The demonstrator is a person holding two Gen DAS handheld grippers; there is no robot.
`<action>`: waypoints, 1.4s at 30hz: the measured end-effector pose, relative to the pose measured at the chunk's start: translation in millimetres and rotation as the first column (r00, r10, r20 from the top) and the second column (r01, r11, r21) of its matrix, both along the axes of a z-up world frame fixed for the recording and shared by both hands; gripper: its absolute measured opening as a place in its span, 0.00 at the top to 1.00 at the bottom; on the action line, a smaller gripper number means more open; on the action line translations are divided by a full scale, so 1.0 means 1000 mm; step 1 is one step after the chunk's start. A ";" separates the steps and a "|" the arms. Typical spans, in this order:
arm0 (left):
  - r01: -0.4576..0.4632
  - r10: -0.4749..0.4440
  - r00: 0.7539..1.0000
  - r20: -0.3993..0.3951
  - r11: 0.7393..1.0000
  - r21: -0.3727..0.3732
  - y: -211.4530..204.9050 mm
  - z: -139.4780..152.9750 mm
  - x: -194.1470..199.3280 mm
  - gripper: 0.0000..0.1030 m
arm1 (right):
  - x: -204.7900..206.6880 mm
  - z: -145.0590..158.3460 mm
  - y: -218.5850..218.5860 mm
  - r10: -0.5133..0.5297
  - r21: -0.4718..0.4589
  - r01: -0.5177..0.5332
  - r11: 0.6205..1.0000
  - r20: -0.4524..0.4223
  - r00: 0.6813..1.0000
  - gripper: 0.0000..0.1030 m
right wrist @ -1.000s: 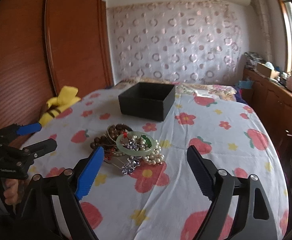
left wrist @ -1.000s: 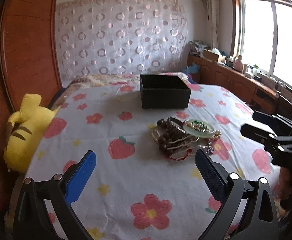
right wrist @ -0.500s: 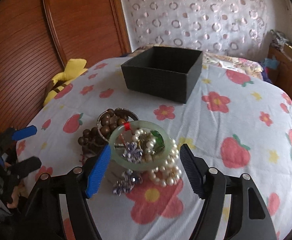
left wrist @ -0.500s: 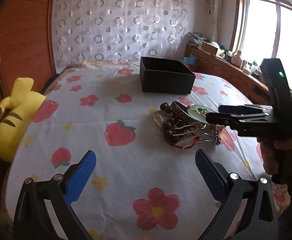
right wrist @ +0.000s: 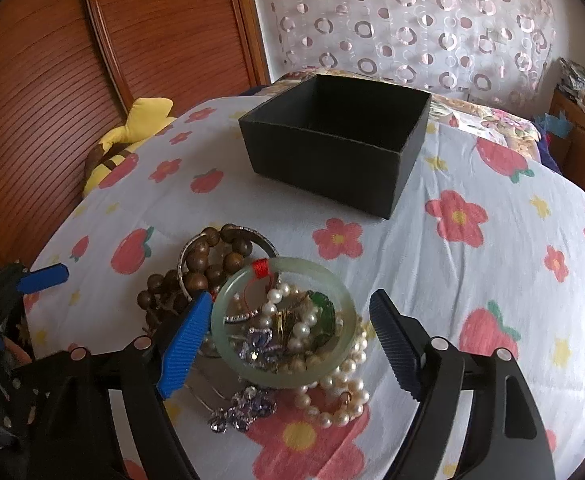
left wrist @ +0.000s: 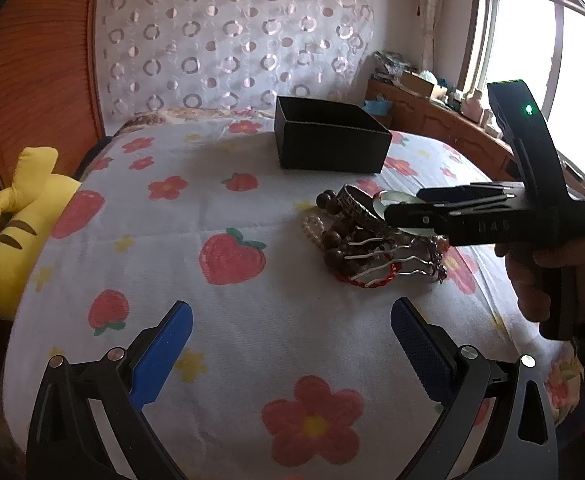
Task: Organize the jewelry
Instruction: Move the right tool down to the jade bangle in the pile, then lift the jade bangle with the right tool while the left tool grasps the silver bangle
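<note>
Bed (right wrist: 472, 264) with a flower-and-strawberry sheet; black box (right wrist: 332, 148) stands open-topped at its far end. Jewelry pile (right wrist: 268, 320) lies nearer. Right gripper (right wrist: 288, 332), jaws spread, straddles the pale green bangle (right wrist: 344, 300). Left gripper (left wrist: 292, 344), jaws spread, holds nothing, short of the pile.

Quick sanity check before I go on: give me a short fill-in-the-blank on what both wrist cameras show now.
1. The black box looks ____ inside.
2. The right gripper straddles the pale ____ bangle.
3. The yellow plush toy lies by the bed's ____ edge.
4. Both grippers' jaws are ____.

Missing words: empty; green; left; open
</note>
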State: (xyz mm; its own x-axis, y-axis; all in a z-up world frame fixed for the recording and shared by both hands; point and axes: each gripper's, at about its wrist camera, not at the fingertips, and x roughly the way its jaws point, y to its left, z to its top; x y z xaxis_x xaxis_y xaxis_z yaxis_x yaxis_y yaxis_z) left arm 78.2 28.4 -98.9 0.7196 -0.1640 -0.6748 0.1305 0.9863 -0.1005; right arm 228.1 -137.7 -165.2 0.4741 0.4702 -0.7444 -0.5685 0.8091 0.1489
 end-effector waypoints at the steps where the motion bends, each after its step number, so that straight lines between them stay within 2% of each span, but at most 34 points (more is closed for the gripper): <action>1: 0.003 -0.003 1.000 -0.002 1.000 -0.001 0.000 -0.001 0.001 0.07 | 0.001 0.000 0.000 0.004 0.003 -0.004 1.000 -0.004 1.000 0.24; 2: 0.005 -0.005 1.000 -0.005 1.000 -0.002 0.000 -0.001 0.001 0.07 | 0.002 0.000 -0.001 0.018 0.016 -0.018 1.000 -0.014 1.000 0.28; 9: 0.014 -0.014 1.000 -0.016 1.000 -0.002 -0.002 -0.002 0.005 0.07 | -0.008 0.008 -0.001 0.052 0.018 -0.053 0.998 0.028 0.998 0.28; 14: 0.047 -0.047 0.999 -0.015 0.999 -0.005 -0.010 -0.001 0.010 0.07 | -0.021 0.026 -0.015 0.034 0.052 -0.038 0.998 0.077 0.996 0.28; 17: 0.073 -0.074 0.997 -0.015 0.997 -0.034 -0.012 0.002 0.019 0.07 | -0.031 0.034 -0.029 0.009 0.059 -0.015 0.998 0.099 0.995 0.28; 22: 0.106 -0.109 0.994 -0.028 0.991 -0.079 -0.016 0.006 0.039 0.37 | -0.053 0.032 -0.056 -0.040 0.064 0.033 0.997 0.115 0.993 0.28; 25: 0.117 -0.120 0.992 -0.030 0.989 -0.089 -0.022 0.009 0.048 0.47 | -0.064 0.025 -0.065 -0.059 0.059 0.053 0.997 0.121 0.991 0.28; 34: 0.128 -0.136 0.989 -0.050 0.983 -0.133 -0.038 0.015 0.083 0.69 | -0.088 0.003 -0.074 -0.092 0.075 0.084 0.994 0.108 0.990 0.28; 42: 0.083 -0.098 0.989 -0.107 0.988 -0.131 -0.036 0.004 0.101 0.72 | -0.090 -0.004 -0.077 -0.111 0.088 0.102 0.991 0.098 0.989 0.28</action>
State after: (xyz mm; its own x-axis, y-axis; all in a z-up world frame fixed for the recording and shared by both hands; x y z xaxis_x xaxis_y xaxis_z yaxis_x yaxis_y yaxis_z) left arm 179.5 -7.1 -95.3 0.6180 -0.3134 -0.7210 0.1994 0.9496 -0.2419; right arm 138.2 -214.7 -168.9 0.5968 0.4708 -0.6498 -0.4956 0.8531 0.1630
